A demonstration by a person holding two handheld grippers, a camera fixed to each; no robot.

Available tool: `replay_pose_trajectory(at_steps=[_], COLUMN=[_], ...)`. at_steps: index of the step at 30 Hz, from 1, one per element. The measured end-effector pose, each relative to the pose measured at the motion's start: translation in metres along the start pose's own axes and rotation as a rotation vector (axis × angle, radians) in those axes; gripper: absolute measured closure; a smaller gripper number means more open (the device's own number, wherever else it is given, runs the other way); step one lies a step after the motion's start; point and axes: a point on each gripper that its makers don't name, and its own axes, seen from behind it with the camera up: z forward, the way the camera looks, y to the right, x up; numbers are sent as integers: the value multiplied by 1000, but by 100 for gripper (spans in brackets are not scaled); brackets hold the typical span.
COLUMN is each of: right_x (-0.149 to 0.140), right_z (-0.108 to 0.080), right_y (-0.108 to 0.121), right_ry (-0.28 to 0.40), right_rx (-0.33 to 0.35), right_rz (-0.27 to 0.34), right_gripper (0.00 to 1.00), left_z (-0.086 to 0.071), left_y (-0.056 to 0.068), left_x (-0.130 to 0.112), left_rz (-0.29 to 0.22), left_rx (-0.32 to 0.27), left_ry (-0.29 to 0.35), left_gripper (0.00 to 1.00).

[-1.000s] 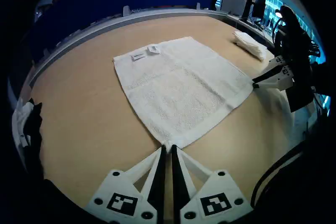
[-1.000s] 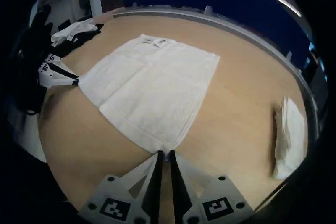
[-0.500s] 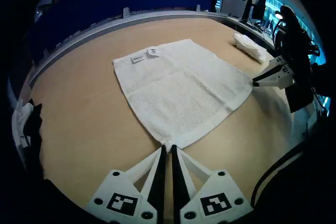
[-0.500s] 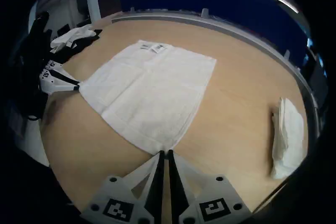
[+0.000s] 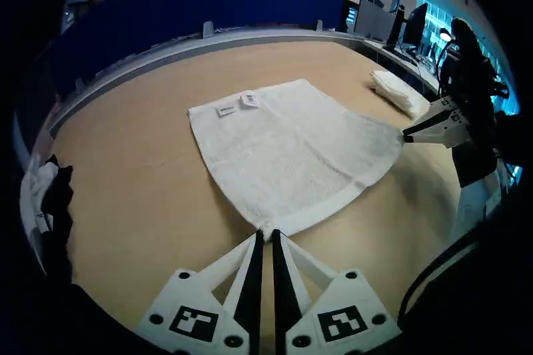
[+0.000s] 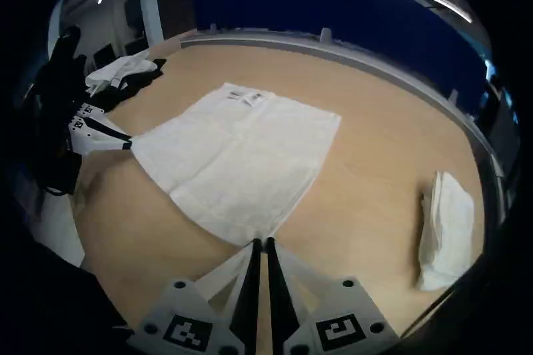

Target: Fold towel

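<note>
White left gripper (image 5: 266,235), black square markers (image 5: 196,324)

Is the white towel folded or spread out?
Spread out: the white towel lies open on the table; the left hand-held gripper and right hand-held gripper pinch two corners.

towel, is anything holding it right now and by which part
Yes. The left gripper pinches one near corner of the white towel, and the right gripper pinches the other near corner. The far edge lies on the table.
</note>
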Motion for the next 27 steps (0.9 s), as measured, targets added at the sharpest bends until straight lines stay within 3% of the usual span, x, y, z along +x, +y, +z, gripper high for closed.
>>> replay_pose_trajectory(at_steps=[21,27], right_x=[36,41], right_z=[-58,-66], right_y=[-7,-7], right_ry=[64,71], right_rx=[11,9], right_rz=[32,37], right_gripper=[93,93], left_z=[-57,-65], left_y=[9,12], left_x=[37,40], left_rz=[-82,-100], left_rx=[-18,-24], left_ry=[49,57], left_gripper=[91,91])
